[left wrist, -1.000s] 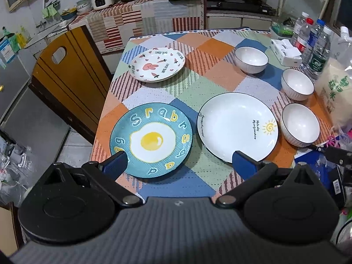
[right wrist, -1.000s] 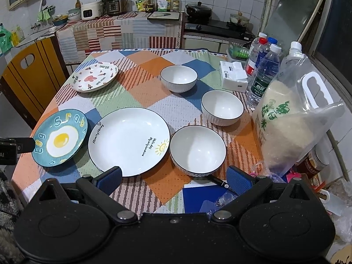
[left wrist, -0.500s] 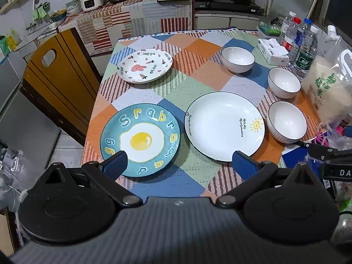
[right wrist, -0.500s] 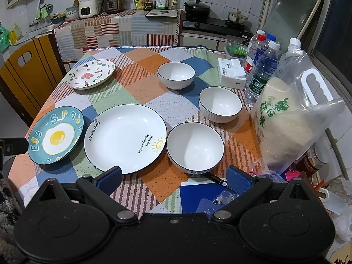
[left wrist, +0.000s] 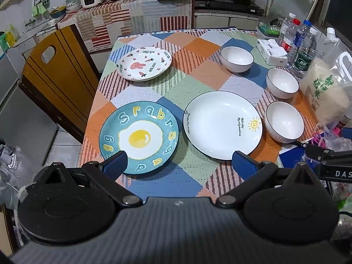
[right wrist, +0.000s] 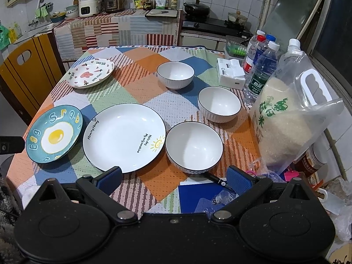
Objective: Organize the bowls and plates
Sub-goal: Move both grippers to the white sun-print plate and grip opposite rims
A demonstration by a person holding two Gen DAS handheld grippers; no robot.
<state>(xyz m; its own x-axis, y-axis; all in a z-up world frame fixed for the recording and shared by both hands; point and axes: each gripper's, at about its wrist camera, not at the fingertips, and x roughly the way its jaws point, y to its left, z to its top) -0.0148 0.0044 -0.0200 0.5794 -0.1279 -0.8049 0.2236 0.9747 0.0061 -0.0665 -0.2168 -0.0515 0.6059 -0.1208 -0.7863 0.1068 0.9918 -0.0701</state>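
- Since the earlier frames both grippers have shifted a little over the table's near edge; plates and bowls unmoved.
- Left gripper (left wrist: 179, 164): jaws spread wide, nothing held, above egg plate (left wrist: 138, 136).
- Right gripper (right wrist: 175, 179): jaws spread wide, nothing held, before nearest bowl (right wrist: 194, 146).
- Large white plate (right wrist: 124, 136) sits between egg plate and nearest bowl.
- Rabbit plate (left wrist: 144, 63) far left; two more bowls (right wrist: 175, 74) (right wrist: 219, 103) toward the bottles (right wrist: 260, 72).

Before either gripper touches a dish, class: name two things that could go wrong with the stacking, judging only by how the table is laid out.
1. The egg plate lies close to the table's left edge; a clumsy pinch could push it off.
2. The nearest bowl sits close to the rice bag and water bottles; a wide lift by the open right gripper might knock them. The left gripper is open too.
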